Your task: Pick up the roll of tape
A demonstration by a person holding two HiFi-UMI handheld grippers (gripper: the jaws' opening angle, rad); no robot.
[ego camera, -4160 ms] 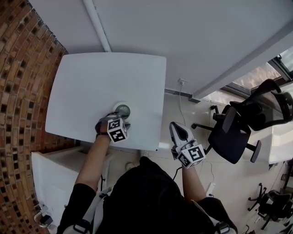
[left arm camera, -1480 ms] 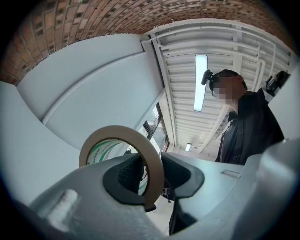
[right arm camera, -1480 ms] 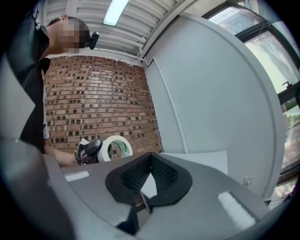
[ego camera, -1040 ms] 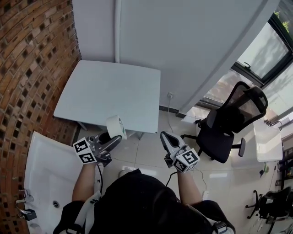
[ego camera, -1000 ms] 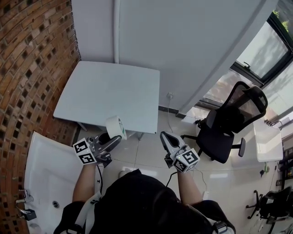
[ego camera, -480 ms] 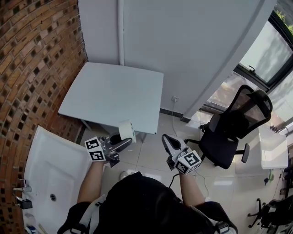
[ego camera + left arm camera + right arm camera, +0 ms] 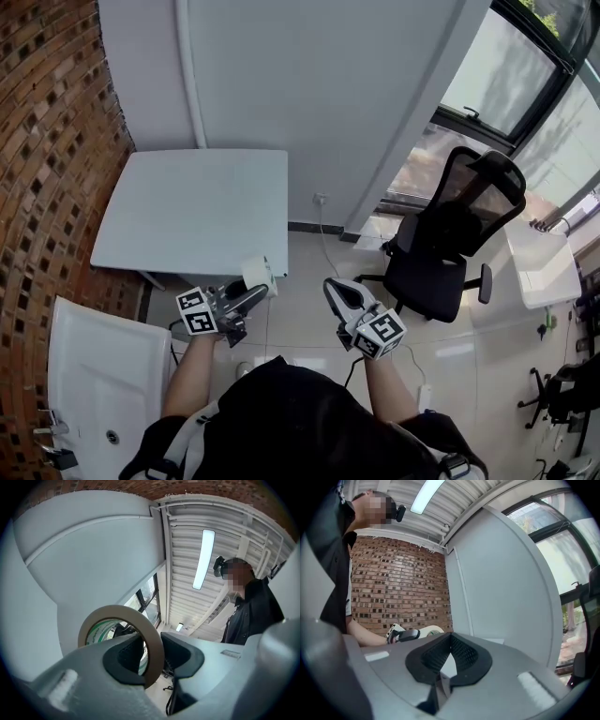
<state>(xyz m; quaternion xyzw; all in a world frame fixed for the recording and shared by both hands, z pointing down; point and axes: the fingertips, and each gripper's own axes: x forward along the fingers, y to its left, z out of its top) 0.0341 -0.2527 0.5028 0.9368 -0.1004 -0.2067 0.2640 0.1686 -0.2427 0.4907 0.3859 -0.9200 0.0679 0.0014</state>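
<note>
In the head view the beige roll of tape is off the white table, in the air just past its near right corner. My left gripper is shut on it. The left gripper view shows the roll standing on edge, with one pad inside the ring and the other outside, pinching its wall. My right gripper hovers over the tiled floor to the right, its pads closed together with nothing between them. The right gripper view shows the roll held in the left gripper.
A brick wall runs along the left. A white basin lies at the lower left. A black office chair stands at the right, beside windows. A second white desk is at the far right.
Four seconds ago the roll lay on the table with the left gripper at it. Now it is lifted off the table, and over the last second both grippers have drifted back from the table.
</note>
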